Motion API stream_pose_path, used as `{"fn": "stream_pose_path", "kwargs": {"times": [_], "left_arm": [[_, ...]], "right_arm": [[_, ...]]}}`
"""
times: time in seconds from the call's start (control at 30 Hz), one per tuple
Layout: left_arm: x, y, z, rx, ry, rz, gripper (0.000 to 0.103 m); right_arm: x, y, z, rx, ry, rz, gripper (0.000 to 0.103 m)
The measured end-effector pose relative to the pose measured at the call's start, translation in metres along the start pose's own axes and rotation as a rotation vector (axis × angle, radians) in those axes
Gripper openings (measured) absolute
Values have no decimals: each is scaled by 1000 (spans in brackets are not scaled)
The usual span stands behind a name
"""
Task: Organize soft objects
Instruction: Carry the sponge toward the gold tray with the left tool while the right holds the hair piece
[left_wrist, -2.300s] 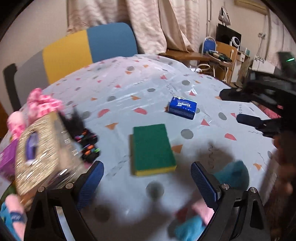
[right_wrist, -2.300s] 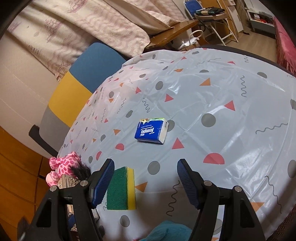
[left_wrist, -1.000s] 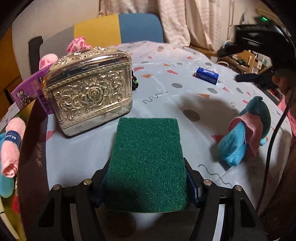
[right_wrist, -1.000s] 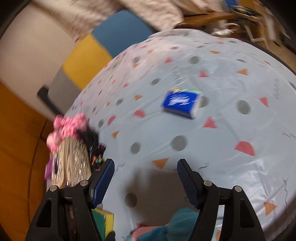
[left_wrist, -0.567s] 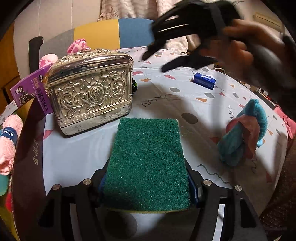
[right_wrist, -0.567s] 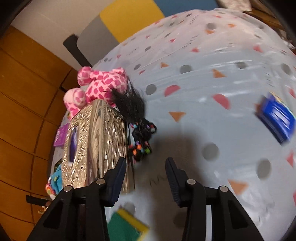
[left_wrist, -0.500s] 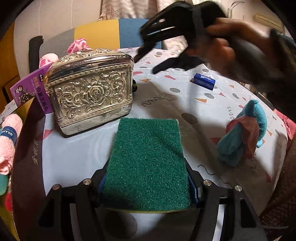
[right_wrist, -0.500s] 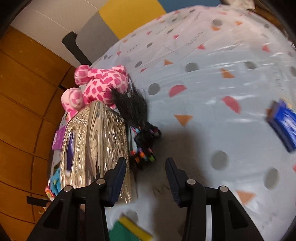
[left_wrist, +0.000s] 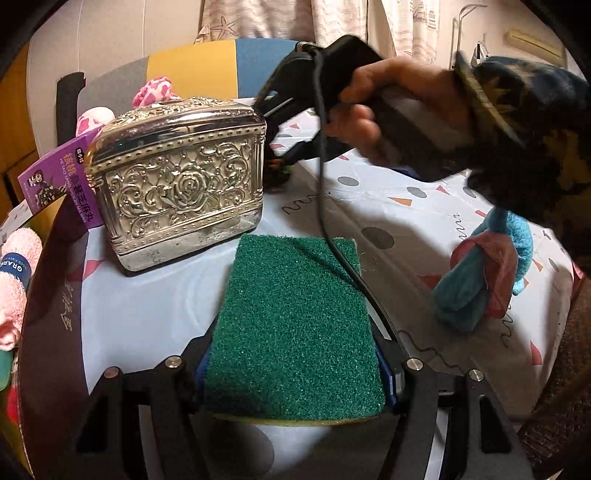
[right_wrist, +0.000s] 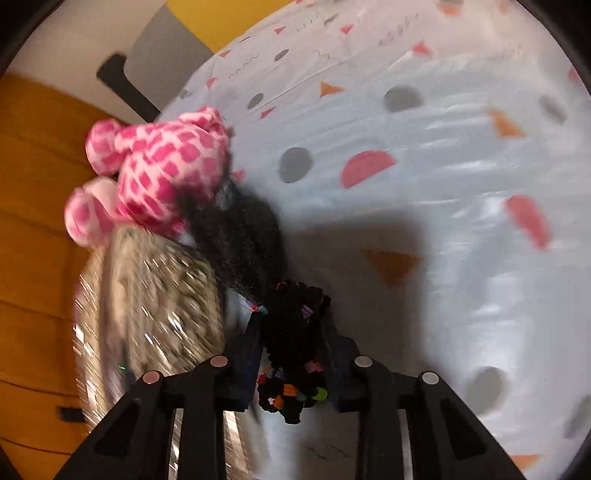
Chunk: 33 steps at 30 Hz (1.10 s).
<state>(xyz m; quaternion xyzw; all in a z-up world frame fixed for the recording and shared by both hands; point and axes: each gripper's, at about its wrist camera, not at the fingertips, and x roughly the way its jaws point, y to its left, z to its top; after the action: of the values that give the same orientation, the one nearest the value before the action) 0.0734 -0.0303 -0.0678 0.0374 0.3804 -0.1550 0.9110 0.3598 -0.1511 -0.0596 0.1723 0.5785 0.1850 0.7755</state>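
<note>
The green sponge (left_wrist: 295, 328) sits clamped between my left gripper's (left_wrist: 293, 373) pads, just above the patterned tablecloth (left_wrist: 406, 218). Past it stands the silver embossed box (left_wrist: 177, 188), and beside the box my right gripper (right_wrist: 293, 339) has closed tight on a black bundle with coloured beads (right_wrist: 295, 354). Beyond that lies black fuzz (right_wrist: 240, 236), touching the pink spotted plush (right_wrist: 162, 170).

Patterned curtains (left_wrist: 258, 18), a tricolour chair (left_wrist: 192, 74), orange wood panelling (right_wrist: 33, 166).
</note>
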Motion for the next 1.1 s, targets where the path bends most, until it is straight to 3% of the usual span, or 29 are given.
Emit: {"fn": "stream_pose_path", "kwargs": {"times": [0.13,0.4,0.53,0.73,0.9,1.1], "left_arm": [[1,-1,1,0,-2,0,69],[1,-2,-1,5,-4,6,69],[1,-2,0,7,0,10,69],[0,-2,6,9,31,1,67],[-13,1,14,-35,64,2,67],[-52,2,26,-48,-16,27,67]], "right_arm": [[-30,-7,-23,-98,19,-182,27],[-62,-46,-80,-118,96,-269,31],[-61,-41,-93,-154,35,-317,31],[-55,-17,-118,-339,-73,-488,31],[-61,-22,-124,-337,-90,-476,31],[-63,-26,-132,-390,-118,-493,31]]}}
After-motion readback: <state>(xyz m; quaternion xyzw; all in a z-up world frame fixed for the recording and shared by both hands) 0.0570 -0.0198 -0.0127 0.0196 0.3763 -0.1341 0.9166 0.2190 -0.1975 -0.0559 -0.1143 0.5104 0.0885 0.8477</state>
